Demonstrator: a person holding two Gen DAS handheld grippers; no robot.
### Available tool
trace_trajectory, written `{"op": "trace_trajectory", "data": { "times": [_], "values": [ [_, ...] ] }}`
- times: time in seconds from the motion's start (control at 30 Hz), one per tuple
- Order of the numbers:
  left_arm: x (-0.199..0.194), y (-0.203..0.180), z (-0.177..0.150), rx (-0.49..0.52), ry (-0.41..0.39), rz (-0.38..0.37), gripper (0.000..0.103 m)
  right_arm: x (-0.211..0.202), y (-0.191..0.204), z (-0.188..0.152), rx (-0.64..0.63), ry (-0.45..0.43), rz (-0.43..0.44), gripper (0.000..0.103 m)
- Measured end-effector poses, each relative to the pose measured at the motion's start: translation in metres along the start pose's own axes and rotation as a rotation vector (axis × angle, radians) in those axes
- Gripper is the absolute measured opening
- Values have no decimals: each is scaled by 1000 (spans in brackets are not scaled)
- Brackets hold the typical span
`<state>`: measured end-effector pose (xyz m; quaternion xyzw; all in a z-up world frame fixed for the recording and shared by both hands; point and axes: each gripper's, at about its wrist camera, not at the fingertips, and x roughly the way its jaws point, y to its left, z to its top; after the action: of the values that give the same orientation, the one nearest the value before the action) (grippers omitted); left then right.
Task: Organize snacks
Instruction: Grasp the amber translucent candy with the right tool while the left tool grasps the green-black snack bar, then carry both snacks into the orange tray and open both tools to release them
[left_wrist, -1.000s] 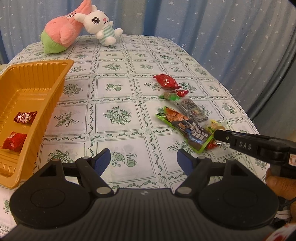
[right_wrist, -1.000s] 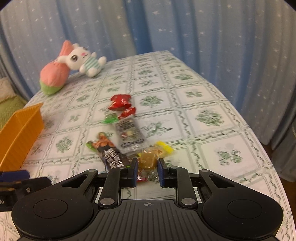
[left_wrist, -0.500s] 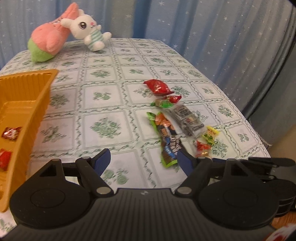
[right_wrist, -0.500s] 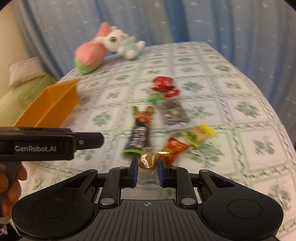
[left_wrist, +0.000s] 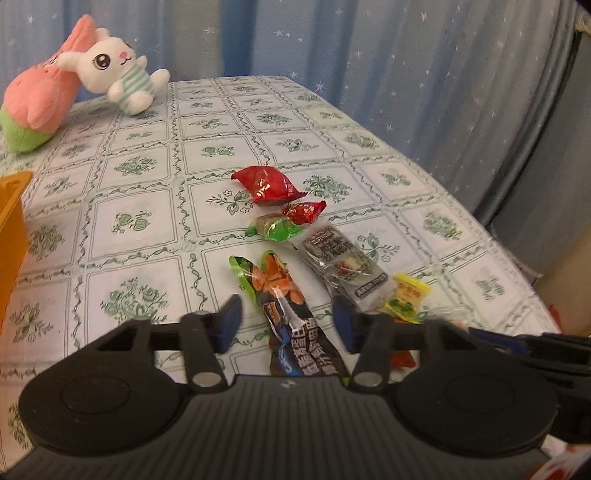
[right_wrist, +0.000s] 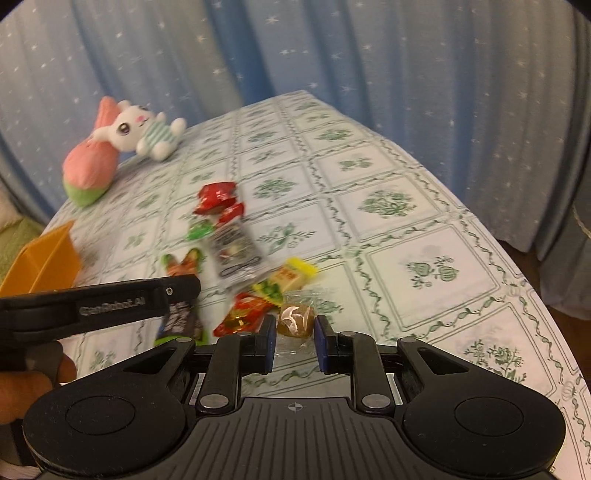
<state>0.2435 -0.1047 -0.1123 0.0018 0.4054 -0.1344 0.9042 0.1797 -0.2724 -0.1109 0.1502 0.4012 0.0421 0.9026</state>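
A long green and black snack packet (left_wrist: 291, 321) lies on the tablecloth between the fingers of my left gripper (left_wrist: 286, 323). Its jaws are closing, with a gap on each side of the packet. My right gripper (right_wrist: 294, 328) is shut on a brown candy in a clear wrapper (right_wrist: 295, 320), just right of the snack pile. Beyond lie a red packet (left_wrist: 266, 184), a small red candy (left_wrist: 304, 212), a green candy (left_wrist: 279, 227), a grey packet (left_wrist: 343, 258) and a yellow candy (left_wrist: 408, 295). The orange tray (left_wrist: 11, 221) shows only its corner at the left edge.
A pink plush (left_wrist: 37, 103) and a white rabbit plush (left_wrist: 118, 74) sit at the table's far left corner. Blue starred curtains hang behind and to the right. The table's right edge (left_wrist: 517, 277) curves close by the snacks. A hand (right_wrist: 33, 384) holds the left gripper.
My left gripper has moved right from beside the tray to straddle the long packet, and its jaws have narrowed. My right gripper stays shut on the brown candy.
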Motion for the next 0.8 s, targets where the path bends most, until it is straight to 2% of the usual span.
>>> {"op": "trace_trajectory", "data": {
  "times": [0.13, 0.23, 0.5, 0.7, 0.8],
  "values": [
    [8, -2, -4, 30, 4, 8, 35, 0, -1, -1, -2, -1, -5, 22],
    [1, -3, -9, 57, 14, 5, 27, 0, 0, 0, -3, -8, -6, 22],
    [-42, 17, -49, 98, 34, 46, 27, 0, 5, -3, -21, -11, 21, 22],
    [-41, 20, -53, 105, 28, 85, 34, 1, 10, -6, -34, -4, 22, 22],
    [-39, 19, -50, 106, 28, 77, 27, 1, 10, -7, -27, -10, 19, 22]
  ]
}}
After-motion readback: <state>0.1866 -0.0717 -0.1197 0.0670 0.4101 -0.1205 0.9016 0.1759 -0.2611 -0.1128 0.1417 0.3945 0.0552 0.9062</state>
